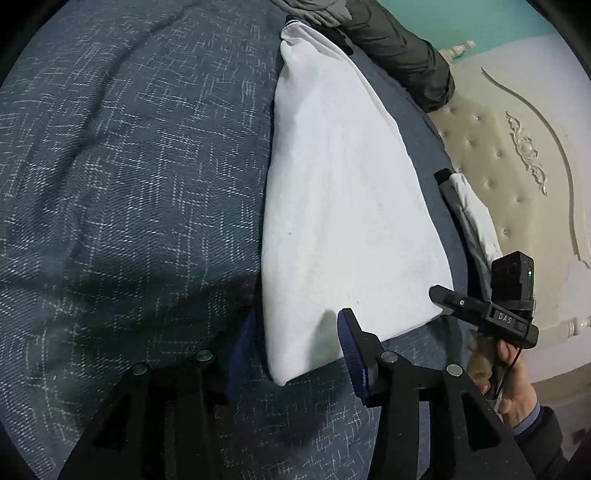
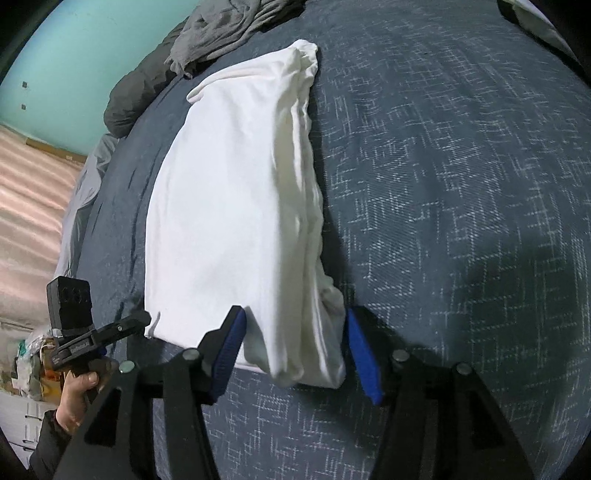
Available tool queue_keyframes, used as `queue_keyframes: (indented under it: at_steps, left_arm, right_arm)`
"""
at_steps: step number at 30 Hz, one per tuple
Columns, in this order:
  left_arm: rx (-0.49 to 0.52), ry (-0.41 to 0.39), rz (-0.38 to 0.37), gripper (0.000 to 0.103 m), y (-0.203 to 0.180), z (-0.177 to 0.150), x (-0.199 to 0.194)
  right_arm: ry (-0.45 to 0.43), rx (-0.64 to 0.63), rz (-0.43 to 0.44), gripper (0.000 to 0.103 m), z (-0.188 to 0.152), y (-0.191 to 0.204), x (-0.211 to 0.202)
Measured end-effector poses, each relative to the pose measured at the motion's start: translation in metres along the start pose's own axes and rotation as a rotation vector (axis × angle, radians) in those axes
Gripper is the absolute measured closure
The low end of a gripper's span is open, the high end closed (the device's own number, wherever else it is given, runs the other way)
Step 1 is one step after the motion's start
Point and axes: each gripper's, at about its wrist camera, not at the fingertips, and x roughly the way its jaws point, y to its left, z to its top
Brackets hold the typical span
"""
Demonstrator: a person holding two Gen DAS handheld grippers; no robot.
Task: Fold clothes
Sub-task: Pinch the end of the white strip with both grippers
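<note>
A white garment point(image 1: 332, 184) lies folded into a long narrow strip on the dark blue bed cover point(image 1: 129, 166). My left gripper point(image 1: 295, 347) is open, its blue pads standing on either side of the strip's near corner without pressing it. In the right wrist view the same white garment point(image 2: 229, 203) runs away from me, its layered edge on the right. My right gripper point(image 2: 295, 354) is open around the bunched near end, which rests on the bed cover point(image 2: 443, 184). Each gripper shows at the edge of the other's view, held by a hand point(image 2: 77, 391).
A grey crumpled garment point(image 2: 221, 33) and a dark jacket point(image 1: 406, 55) lie at the far end of the bed. A cream tufted headboard point(image 1: 517, 147) stands to the right in the left wrist view. A teal wall point(image 2: 74, 55) and the floor lie beyond the bed's edge.
</note>
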Motion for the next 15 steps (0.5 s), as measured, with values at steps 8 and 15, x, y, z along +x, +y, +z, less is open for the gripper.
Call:
queue_keyframes:
  at_steps: [8, 15]
  left_arm:
    - [0.023, 0.008, 0.002, 0.059, -0.013, 0.002, 0.008]
    - [0.024, 0.021, -0.011, 0.094, -0.021, 0.001, 0.017]
  right_arm:
    - [0.021, -0.033, 0.012, 0.048, 0.003, 0.004, 0.006]
    - [0.022, -0.025, 0.030, 0.077, 0.003, 0.007, 0.011]
